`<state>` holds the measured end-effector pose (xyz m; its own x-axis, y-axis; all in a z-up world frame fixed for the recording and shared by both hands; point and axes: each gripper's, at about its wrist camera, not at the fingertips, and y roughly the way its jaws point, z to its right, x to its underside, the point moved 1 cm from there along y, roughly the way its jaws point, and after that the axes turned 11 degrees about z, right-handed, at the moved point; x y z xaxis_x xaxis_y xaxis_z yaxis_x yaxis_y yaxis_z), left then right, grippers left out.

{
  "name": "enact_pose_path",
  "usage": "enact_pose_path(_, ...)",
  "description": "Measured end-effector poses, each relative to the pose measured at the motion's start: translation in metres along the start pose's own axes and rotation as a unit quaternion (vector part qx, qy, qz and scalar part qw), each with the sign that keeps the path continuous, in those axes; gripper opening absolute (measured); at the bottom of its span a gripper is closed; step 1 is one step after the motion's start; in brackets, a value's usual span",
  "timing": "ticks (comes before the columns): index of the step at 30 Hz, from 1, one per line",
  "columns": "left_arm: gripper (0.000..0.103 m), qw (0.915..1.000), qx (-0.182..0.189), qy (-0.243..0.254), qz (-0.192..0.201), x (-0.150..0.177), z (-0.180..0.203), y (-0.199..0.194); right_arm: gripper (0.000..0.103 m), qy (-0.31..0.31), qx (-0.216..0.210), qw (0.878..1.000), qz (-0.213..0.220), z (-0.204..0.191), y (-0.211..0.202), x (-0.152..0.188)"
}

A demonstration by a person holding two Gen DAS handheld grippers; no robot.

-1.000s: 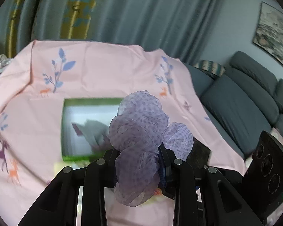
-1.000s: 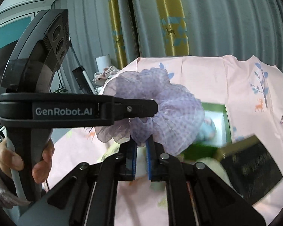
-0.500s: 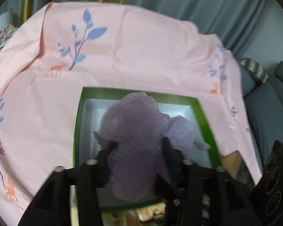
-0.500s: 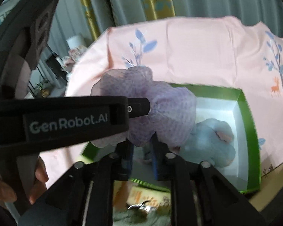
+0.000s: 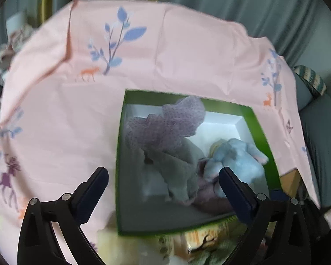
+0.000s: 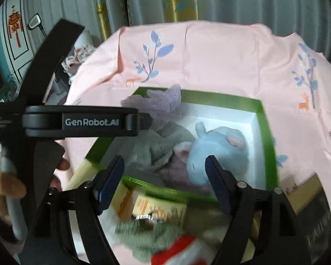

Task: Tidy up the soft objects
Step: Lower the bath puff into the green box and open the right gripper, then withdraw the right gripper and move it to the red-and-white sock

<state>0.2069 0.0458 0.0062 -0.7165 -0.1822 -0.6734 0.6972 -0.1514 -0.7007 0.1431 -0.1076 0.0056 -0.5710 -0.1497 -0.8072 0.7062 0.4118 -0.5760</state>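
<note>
A green box (image 5: 259, 123) with a white inside sits on the pink tablecloth. A lilac mesh scrunchie (image 5: 165, 125) lies in its far left corner, over a grey cloth (image 5: 176, 165); a blue plush toy (image 5: 238, 161) lies at the right. My left gripper (image 5: 163, 183) is open and empty above the box's near edge. In the right wrist view the box (image 6: 264, 137) holds the scrunchie (image 6: 158, 103), grey cloth (image 6: 158, 145) and blue plush (image 6: 218, 152). My right gripper (image 6: 164, 176) is open and empty over the box's near side. The left gripper's body (image 6: 81, 121) crosses at left.
The pink printed tablecloth (image 5: 66, 114) covers the table. Near the box's front lie a yellowish printed item (image 6: 156, 207), a grey-green soft thing (image 6: 147, 240) and a red and white thing (image 6: 181, 251). A dark box (image 6: 315, 212) is at right. A grey sofa (image 5: 324, 132) stands at right.
Both grippers were shut on the lilac scrunchie and carried it over the green box. Now both are open and the scrunchie lies in the box's far left corner.
</note>
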Motion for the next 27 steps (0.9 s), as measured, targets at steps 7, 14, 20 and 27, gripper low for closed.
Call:
enact_pose_path(7, 0.1, 0.9973, 0.017, 0.044, 0.055, 0.029, 0.016, -0.068, 0.086, 0.019, -0.005, 0.999, 0.05, 0.011, -0.089, 0.018)
enact_pose_path(14, 0.1, 0.9959, 0.053, 0.051, 0.052, 0.08, 0.026, -0.103, 0.088, 0.039, 0.014, 0.997, 0.066, 0.019, -0.139, 0.05)
enact_pose_path(20, 0.1, 0.9946, 0.084, 0.06, 0.003, 0.131, 0.039, -0.102, 0.088, 0.075, 0.036, 0.996, 0.034, 0.04, -0.167, 0.09)
enact_pose_path(27, 0.1, 0.9889, 0.135, 0.048, -0.037, 0.176, 0.058, -0.098, 0.088, 0.142, 0.038, 0.989, -0.015, 0.053, -0.163, 0.141)
